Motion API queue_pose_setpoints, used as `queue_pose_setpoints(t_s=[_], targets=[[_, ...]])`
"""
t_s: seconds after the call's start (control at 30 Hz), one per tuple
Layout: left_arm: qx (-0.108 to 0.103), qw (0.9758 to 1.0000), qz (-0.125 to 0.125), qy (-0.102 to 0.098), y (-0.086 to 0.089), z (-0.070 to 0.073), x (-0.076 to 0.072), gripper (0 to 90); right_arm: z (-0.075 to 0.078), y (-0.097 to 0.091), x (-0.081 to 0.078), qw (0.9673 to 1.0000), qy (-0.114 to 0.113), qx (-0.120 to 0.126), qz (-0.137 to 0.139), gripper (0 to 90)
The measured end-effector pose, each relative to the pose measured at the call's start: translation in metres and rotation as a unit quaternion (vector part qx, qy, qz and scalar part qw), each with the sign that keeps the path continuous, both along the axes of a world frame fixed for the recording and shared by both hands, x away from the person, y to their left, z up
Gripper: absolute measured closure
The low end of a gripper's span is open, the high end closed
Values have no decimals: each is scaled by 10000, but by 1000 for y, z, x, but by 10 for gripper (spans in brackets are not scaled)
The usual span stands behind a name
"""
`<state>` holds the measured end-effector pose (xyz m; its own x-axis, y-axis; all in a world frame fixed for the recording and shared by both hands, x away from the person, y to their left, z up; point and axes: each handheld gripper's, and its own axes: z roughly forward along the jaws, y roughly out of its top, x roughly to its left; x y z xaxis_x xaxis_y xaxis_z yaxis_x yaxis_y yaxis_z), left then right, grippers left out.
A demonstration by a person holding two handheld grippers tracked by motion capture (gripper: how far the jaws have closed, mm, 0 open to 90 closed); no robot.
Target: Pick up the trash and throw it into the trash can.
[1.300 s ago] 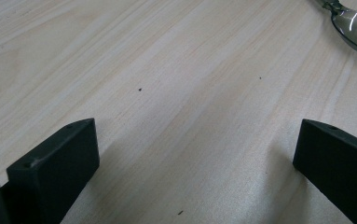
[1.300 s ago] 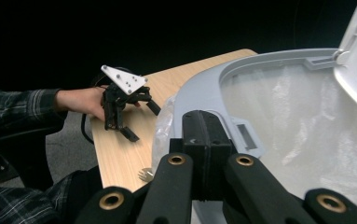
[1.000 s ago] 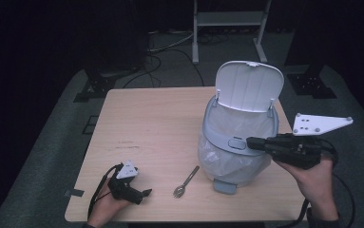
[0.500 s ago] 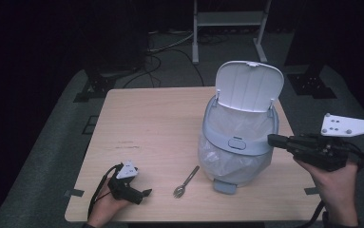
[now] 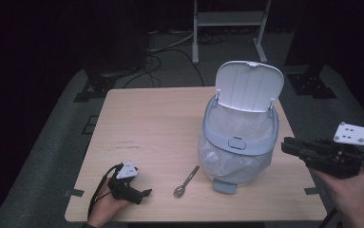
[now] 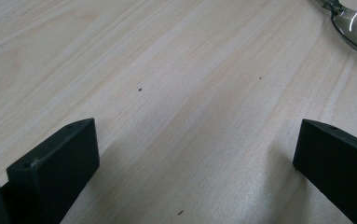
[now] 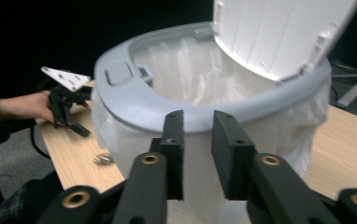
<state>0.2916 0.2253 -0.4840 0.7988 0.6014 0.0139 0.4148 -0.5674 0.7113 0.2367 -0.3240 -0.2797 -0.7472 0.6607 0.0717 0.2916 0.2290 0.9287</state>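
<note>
While the left tongs (image 5: 144, 192) rest wide apart and empty on the table (image 5: 151, 123), the spoon (image 5: 185, 182) lies just left of the open bin (image 5: 239, 142). Right tongs (image 5: 289, 145), just parting to a narrow empty gap, sit off the bin's right; best approach low and level.

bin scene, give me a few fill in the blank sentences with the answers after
1. The lid of the grey bin stands ____.
2. The utensil lying between the left gripper and the bin is a ____.
3. The bin is lined with a clear plastic ____.

Missing words: open; spoon; bag
</note>
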Motion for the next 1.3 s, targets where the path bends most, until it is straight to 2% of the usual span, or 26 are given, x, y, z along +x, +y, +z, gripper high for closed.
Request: queue_pose_setpoints(t_s=[0.03, 0.07, 0.27, 0.33, 0.37, 0.4, 0.43, 0.6, 0.67, 0.7, 0.77, 0.93, 1.0, 1.1, 1.13, 1.3], targets=[[0, 10000, 0, 0, 0, 0, 0, 0, 0, 0, 0, 10000, 0, 0, 0, 717], [-3, 10000, 1, -5, 0, 0, 0, 0, -3, -2, 0, 10000, 12, -51, -77, 664], [0, 10000, -2, 0, 0, 0, 0, 0, -16, -8, -1, 9992, 72, -186, -341, 496], [0, 10000, 0, 0, 0, 0, 0, 0, -19, -9, -1, 9990, 83, -192, -389, 470], [-2, 10000, 2, -4, 0, 0, 0, 0, -25, -11, -1, 9987, 90, -198, -458, 408], [-2, 10000, 2, -4, 0, 0, 0, 0, -25, -11, -1, 9987, 90, -198, -458, 408], [1, 10000, 0, -1, 0, 0, 0, 0, -32, -12, -1, 9981, 94, -248, -548, 351], [0, 10000, -2, 0, 0, 0, 0, 0, -46, -13, 1, 9972, 176, -332, -648, 264], [1, 10000, 0, -1, 0, 0, 0, 0, -57, -12, 3, 9955, 247, -432, -805, 171], [1, 10000, 0, -1, 0, 0, 0, 0, -57, -12, 3, 9955, 247, -432, -805, 171], [10, 10000, -6, 7, 0, 0, 0, 0, -68, -12, 5, 9937, 375, -513, -919, 126], [6, 10000, -3, 2, 0, 0, 0, 0, -86, -12, 8, 9903, 466, -675, -1121, 121], [8, 10000, -5, 7, 0, 0, 0, 0, -94, -12, 9, 9889, 513, -733, -1184, 82], [9, 10000, -3, 8, 0, 0, 0, 0, -101, -12, 11, 9877, 548, -768, -1244, 72], [8, 10000, -1, 4, 0, 0, 0, 0, -108, -12, 12, 9865, 536, -792, -1327, 8], [8, 10000, -3, 2, 0, 0, 0, 0, -124, -14, 15, 9838, 595, -868, -1452, 7]])
